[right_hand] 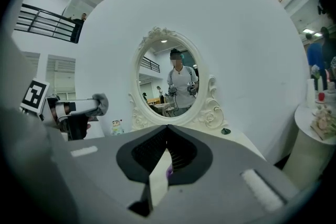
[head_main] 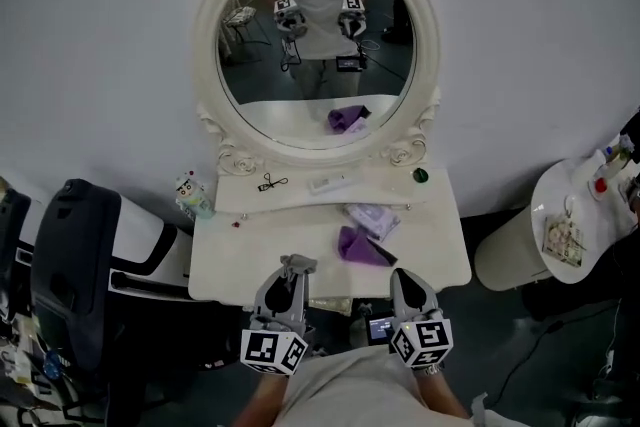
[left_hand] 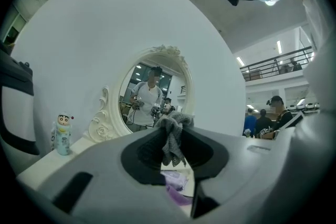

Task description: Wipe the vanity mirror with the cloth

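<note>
Your left hand-held gripper (head_main: 297, 266) is clenched on a grey cloth (left_hand: 171, 139), a loose, open-knit rag that bunches above the closed tips and hangs in a limp fold between the ribbed black pads. Your right hand-held gripper (right_hand: 167, 128) is clenched too, its tips meeting with nothing between them. Both hover side by side at the near edge of the pale, curve-edged tabletop (head_main: 250, 260). Straight ahead of them, well apart from the cloth, stands the oval vanity mirror (head_main: 315, 55), its smooth glass ringed by a cream frame carved with roses at the top and scrolls at the base. A crumpled purple fabric (head_main: 358, 245) lies on the tabletop just ahead of the right hand-held gripper. Off to the left of the left hand-held gripper, beside the frame's foot, stands a small cartoon-figure bottle (left_hand: 63, 134).
</note>
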Available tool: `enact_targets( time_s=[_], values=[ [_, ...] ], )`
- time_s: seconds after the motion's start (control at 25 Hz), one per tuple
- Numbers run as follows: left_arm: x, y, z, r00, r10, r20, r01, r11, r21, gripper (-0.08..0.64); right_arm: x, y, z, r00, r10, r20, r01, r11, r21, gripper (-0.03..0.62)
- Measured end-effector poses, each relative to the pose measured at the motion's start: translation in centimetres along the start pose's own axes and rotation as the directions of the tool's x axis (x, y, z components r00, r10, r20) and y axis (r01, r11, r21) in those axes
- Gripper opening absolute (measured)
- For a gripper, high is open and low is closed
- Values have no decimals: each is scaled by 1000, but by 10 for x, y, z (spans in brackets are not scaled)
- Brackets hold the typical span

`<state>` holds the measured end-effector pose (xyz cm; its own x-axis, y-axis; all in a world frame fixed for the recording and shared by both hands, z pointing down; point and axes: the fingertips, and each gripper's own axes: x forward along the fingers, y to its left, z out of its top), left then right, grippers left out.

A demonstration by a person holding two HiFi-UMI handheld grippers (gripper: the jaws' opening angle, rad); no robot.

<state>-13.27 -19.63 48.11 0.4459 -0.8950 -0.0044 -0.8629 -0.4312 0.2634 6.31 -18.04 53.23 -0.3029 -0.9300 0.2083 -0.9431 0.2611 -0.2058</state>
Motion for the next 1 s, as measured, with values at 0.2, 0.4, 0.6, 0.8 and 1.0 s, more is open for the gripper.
enact_targets(
  time_s=[0.2, 0.4, 0.6, 0.8, 1.0],
  values=[
    [70, -4, 21, 999, 11, 37, -12, 999, 36, 77, 59, -41, 35, 998, 48, 40, -48, 999, -18, 8],
    [129, -10, 47, 997, 30, 77, -34, 998, 60, 77, 98, -77, 59, 995, 83, 56, -83, 996, -18, 8],
    [190, -11, 81, 996, 10, 94, -16, 997, 69, 77, 120, -102, 64, 997, 71, 36, -70, 997, -8, 8],
    [255, -24, 141, 986, -107, 129, 97, 992, 81, 77, 130, -124, 69, 999, 0, 44, -2, 999, 37, 8],
    [307, -36, 228, 970, -160, 183, 135, 981, 141, 77, 143, -128, 80, 996, -43, 72, 39, 997, 60, 8]
  ],
)
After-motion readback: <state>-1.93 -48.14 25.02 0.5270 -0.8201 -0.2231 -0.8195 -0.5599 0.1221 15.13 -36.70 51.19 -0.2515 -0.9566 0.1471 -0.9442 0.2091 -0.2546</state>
